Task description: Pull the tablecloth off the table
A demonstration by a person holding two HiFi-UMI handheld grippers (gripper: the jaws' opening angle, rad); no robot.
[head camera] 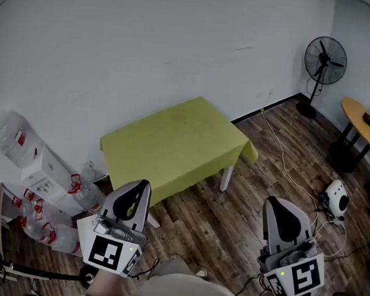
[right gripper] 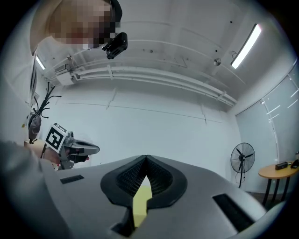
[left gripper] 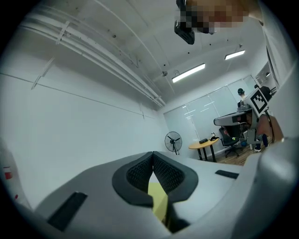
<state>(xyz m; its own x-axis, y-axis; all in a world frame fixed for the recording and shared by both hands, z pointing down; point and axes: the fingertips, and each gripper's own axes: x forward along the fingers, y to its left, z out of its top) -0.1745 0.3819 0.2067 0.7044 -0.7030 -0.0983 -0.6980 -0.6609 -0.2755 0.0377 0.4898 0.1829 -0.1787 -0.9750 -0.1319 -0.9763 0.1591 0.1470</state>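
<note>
A yellow-green tablecloth (head camera: 176, 143) covers a small table with white legs (head camera: 225, 177) against the white wall, its edges hanging over the front and right sides. My left gripper (head camera: 143, 187) is held at the lower left, short of the table's near edge, shut and empty. My right gripper (head camera: 279, 206) is at the lower right, also shut with nothing in it, well clear of the cloth. In the left gripper view the closed tips (left gripper: 153, 154) meet, with a sliver of the cloth (left gripper: 159, 200) showing below them. The right gripper view shows the same: tips (right gripper: 145, 158) together, cloth (right gripper: 138, 203) behind.
Several empty water bottles (head camera: 12, 138) and boxes lie at the left by the wall. A standing fan (head camera: 323, 62) and a round wooden table (head camera: 364, 122) are at the right. A white cable (head camera: 285, 161) and a small white device (head camera: 337, 199) lie on the wooden floor.
</note>
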